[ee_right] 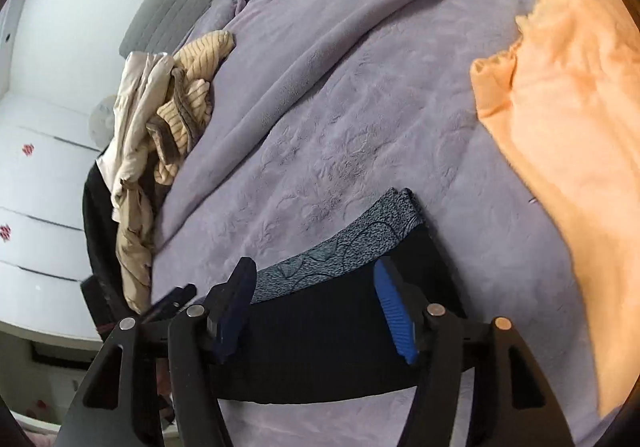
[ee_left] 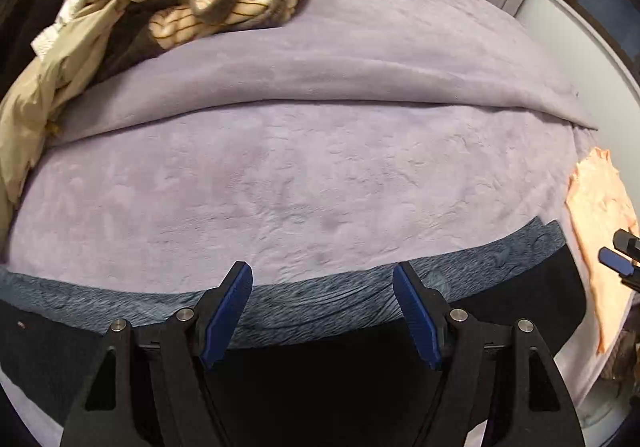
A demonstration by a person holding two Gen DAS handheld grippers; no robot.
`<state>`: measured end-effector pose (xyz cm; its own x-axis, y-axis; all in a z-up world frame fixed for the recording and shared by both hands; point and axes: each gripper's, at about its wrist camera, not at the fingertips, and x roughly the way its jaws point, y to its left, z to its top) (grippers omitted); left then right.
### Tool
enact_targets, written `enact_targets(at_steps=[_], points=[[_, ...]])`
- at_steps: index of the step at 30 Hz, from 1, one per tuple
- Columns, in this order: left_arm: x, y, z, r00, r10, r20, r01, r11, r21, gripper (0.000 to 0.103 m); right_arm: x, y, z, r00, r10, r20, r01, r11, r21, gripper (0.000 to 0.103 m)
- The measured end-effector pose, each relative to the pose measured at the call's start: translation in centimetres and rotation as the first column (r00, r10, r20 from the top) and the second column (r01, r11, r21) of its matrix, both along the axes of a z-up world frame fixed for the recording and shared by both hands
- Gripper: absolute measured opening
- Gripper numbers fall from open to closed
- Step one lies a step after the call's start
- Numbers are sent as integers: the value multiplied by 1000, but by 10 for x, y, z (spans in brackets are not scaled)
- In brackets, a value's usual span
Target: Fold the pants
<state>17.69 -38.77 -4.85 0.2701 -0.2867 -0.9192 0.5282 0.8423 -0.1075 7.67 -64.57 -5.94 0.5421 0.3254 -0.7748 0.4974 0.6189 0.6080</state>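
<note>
The pants (ee_left: 320,327) lie flat along the near edge of the bed (ee_left: 320,175), at 6 o'clock in both views, their grey waistband (ee_right: 340,247) turned toward the blanket. Both the left tool (ee_left: 322,311) and right tool (ee_right: 316,311) hang wide open above the black cloth, gripping nothing. The knit looks soft, light and limp, likely to sag, so I'd pinch the waistband corners. An orange garment (ee_right: 568,151) lies at 2 o'clock. No readable writing anywhere.
</note>
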Motion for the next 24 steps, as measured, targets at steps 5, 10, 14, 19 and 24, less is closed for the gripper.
enact_targets(at_steps=[5,10,14,19,24], points=[[-27,33,-19,999,28,-30,-25,996,89,74,-67,-3,-25,979,-148,-140,137,987,-87,61],[-47,45,-49,991,58,-120,-42,990,133,74,-91,-4,-71,956,-238,-171,255,964,79,29],[-48,43,-49,991,64,-113,-50,991,125,74,-72,-10,-45,975,-217,-48,219,974,49,13],[-41,40,-58,990,87,-109,-69,984,163,74,-58,-13,-54,979,-148,-142,151,988,11,14],[-34,50,-42,994,101,-43,-93,983,158,74,-73,-7,-43,952,-203,-230,164,971,-176,32]])
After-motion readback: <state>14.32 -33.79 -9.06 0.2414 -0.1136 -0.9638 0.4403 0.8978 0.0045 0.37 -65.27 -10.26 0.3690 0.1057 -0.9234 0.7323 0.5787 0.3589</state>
